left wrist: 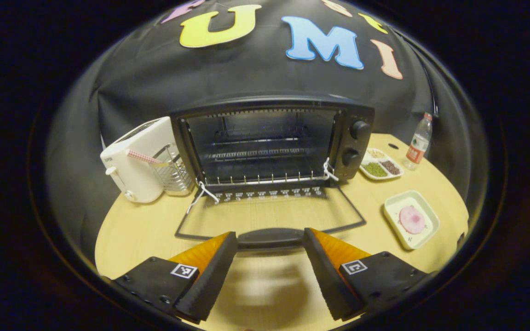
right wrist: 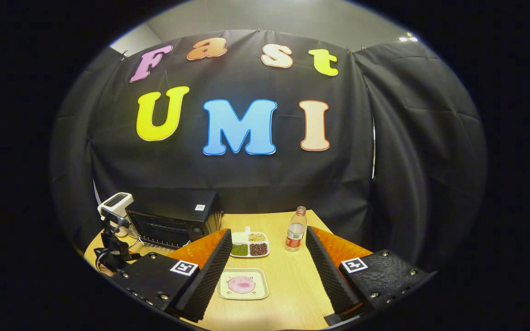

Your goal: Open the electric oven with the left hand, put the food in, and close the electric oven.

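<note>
Your left gripper view looks close and slightly down into the open electric oven (left wrist: 265,142) from just above the table (left wrist: 154,220), while your right gripper view sits farther back and to its right, both sharing the plate of food (right wrist: 242,284) and water bottle (right wrist: 295,230).

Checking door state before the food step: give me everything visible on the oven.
The oven is a black metal box standing upright on the wooden table against the booth's wall. Its glass door is fully open, lying flat on the table, its handle between the left gripper's open fingers, not clamped. Inside are wire racks; no food shows. Two knobs sit on its right panel. White ties hang at both hinges. A white appliance stands beside it.
</note>
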Motion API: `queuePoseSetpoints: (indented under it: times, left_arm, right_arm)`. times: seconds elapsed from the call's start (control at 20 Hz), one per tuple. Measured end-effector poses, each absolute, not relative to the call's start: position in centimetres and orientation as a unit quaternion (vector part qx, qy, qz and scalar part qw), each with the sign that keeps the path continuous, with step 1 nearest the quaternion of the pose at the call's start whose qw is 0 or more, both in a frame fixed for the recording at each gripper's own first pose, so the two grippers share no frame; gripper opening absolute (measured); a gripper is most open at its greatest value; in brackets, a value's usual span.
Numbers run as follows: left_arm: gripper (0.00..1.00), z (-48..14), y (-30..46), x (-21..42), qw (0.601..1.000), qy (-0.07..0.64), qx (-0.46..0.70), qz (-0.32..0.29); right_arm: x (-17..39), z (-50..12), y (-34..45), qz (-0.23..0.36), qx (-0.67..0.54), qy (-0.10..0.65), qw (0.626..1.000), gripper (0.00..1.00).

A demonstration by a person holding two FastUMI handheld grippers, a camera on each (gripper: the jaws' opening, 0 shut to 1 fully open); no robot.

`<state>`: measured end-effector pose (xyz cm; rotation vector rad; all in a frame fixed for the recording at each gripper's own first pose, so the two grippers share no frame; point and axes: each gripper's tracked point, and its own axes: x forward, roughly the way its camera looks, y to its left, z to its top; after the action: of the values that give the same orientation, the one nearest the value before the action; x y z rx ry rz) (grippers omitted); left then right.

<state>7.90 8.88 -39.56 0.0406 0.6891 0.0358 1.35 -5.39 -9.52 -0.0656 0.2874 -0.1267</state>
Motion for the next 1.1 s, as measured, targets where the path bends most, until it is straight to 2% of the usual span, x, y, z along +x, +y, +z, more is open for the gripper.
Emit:
queuePoseSetpoints:
  times: [0.3, 0.45, 0.5, 0.65, 0.85, 1.1]
  left_arm:
    - [0.98, -24.5, 8.6, 9.6, 0.983, 0.181, 0.0, 0.031]
    - [0.98, -19.1, 8.1, 9.0, 0.99, 0.135, 0.007, 0.026]
    - [1.0, -17.4, 8.2, 8.4, 0.992, 0.121, 0.012, 0.023]
    - [0.97, -12.3, 7.5, 7.0, 0.997, 0.076, 0.026, 0.013]
    - [0.95, -8.7, 6.9, 5.2, 0.999, 0.05, 0.011, 0.007]
    - [0.93, -5.5, 7.5, 3.5, 1.0, 0.024, 0.002, 0.015]
  right_arm:
    - [4.3, -15.7, -5.8, 0.005, -0.003, 0.275, 0.961, 0.98]
    - [5.6, -19.6, -5.7, 0.031, 0.038, 0.346, 0.937, 0.97]
    - [5.8, -20.7, -5.8, 0.033, 0.056, 0.367, 0.928, 0.98]
    - [6.1, -24.9, -6.3, 0.028, 0.088, 0.441, 0.893, 0.98]
    - [7.3, -31.1, -6.8, 0.021, 0.091, 0.534, 0.84, 0.99]
    - [7.6, -36.0, -9.1, -0.004, 0.047, 0.61, 0.791, 0.99]
